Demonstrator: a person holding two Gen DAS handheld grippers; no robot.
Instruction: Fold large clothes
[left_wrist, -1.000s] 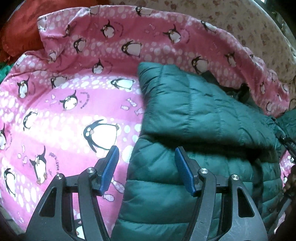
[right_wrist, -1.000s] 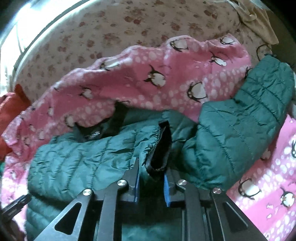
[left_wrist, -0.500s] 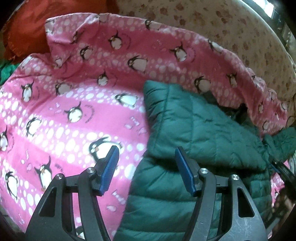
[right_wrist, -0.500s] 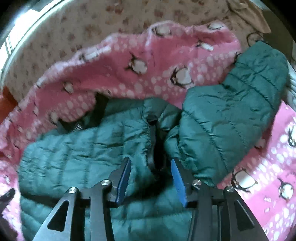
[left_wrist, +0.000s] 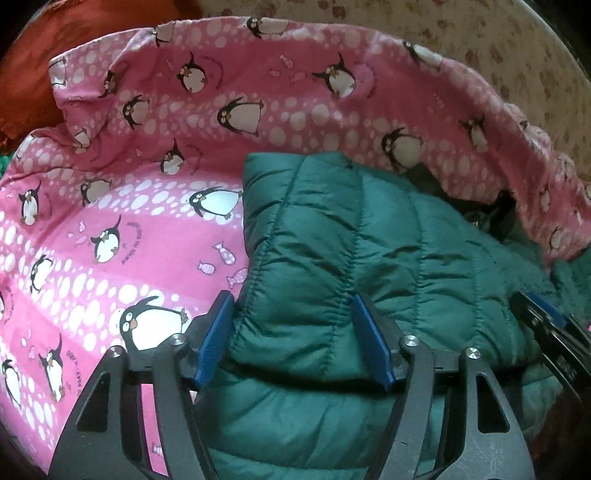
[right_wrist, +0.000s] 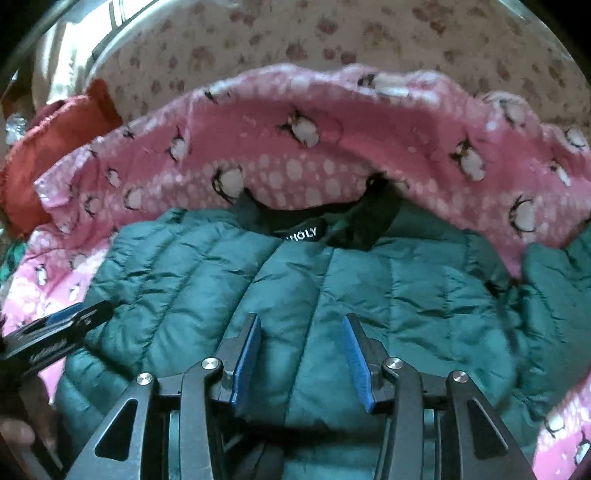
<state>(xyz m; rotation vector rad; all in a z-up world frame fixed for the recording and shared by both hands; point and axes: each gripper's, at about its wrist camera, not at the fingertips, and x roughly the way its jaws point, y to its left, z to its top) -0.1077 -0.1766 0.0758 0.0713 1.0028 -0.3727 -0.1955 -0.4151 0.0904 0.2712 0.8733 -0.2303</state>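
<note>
A dark green quilted puffer jacket (left_wrist: 369, 236) lies on a pink penguin-print blanket (left_wrist: 110, 229). One sleeve is folded across its body. My left gripper (left_wrist: 295, 336) is open, its blue pads either side of the folded sleeve's cuff edge. In the right wrist view the jacket (right_wrist: 295, 288) lies spread, with its black collar and label (right_wrist: 303, 233) at the far side. My right gripper (right_wrist: 301, 360) is open over the jacket's middle, holding nothing. The left gripper's tip (right_wrist: 62, 321) shows at the left edge there.
A cream floral sheet (right_wrist: 332, 33) lies beyond the blanket. A red cloth (right_wrist: 48, 136) sits at the far left. The right gripper's tip (left_wrist: 546, 325) shows at the right edge of the left wrist view.
My right gripper opened and let go of the jacket's edge, then moved over the jacket's middle. My left gripper moved forward and right until its open pads straddle the folded sleeve.
</note>
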